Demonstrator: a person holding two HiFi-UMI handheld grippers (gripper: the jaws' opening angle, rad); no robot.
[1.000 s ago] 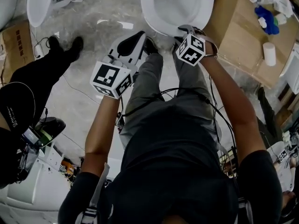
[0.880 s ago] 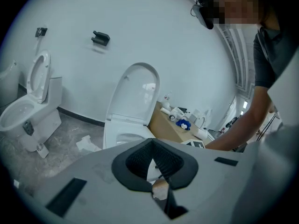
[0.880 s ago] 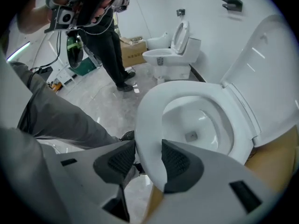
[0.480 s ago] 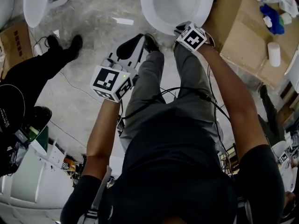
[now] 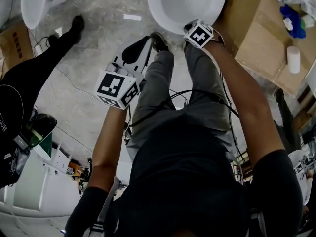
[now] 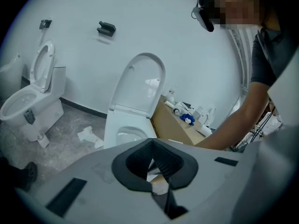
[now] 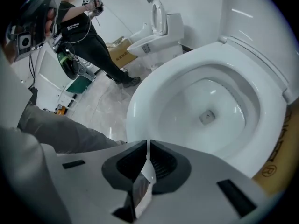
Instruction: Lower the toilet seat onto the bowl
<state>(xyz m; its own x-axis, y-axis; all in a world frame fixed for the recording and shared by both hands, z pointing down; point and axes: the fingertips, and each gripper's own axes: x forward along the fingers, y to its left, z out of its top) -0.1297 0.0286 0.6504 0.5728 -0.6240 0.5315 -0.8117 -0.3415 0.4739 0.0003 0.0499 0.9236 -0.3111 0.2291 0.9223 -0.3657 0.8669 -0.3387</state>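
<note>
Our right gripper [image 7: 148, 146] has just been closing its jaws, now nearly together and empty, above the toilet seat [image 7: 140, 106], which lies flat on the bowl [image 7: 205, 101]. Our left gripper [image 6: 152, 153] is closed and empty.

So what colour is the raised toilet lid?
White; the lid shows best in the left gripper view.

I see a plain white wall [image 6: 140, 13] meeting a grey, mottled floor [image 5: 98, 19] along a dark skirting strip [image 6: 84, 107]. Small black fittings [image 6: 106, 29] sit high on the wall. A second toilet [image 6: 46, 111] stands further left, with paper scraps [image 6: 87, 135] on the floor beside it. Brown cardboard [image 5: 256, 38] carrying bottles [image 5: 294, 21] lies to the right. The light is flat and even.
</note>
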